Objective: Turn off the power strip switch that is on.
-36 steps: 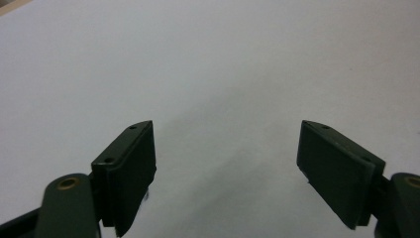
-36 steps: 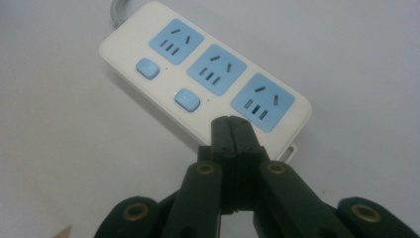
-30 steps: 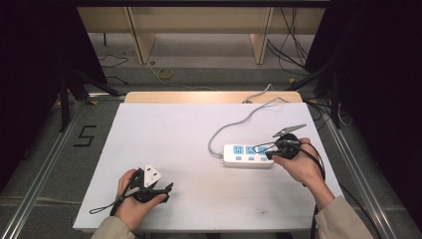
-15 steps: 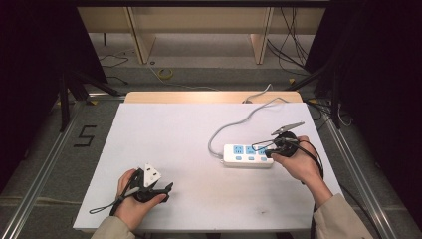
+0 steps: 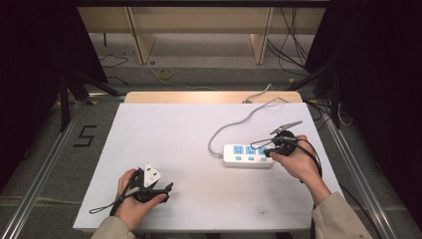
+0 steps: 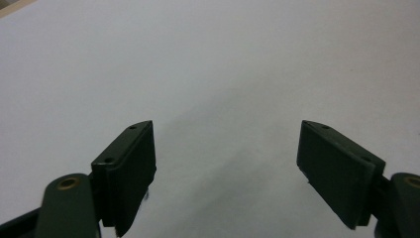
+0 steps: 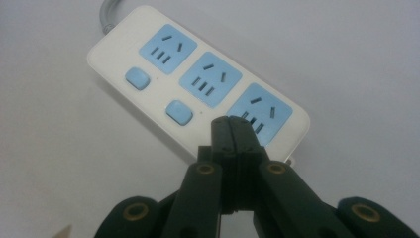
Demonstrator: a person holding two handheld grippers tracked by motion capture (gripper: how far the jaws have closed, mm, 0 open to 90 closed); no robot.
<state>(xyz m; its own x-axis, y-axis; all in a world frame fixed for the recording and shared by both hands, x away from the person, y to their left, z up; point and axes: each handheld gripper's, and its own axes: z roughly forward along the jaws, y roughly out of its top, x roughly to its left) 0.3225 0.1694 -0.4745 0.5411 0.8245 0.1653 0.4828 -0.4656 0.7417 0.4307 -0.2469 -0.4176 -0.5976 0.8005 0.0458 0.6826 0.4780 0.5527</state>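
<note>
Strip [image 5: 248, 155] on the white bench [image 5: 174, 134], right claw [image 5: 268, 151] over its end socket.
Right claw [image 7: 232, 130] is pressed together, tips above the switch beside the last blue socket; touching or not, I cannot tell. Left claw [image 6: 225, 163] rests spread wide, nothing between, well apart at the bench's near left.

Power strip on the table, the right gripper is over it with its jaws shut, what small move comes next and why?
Probably press straight down: the right gripper, jaws shut, sits over where the third blue switch would be on the power strip, beside two visible switches.
</note>
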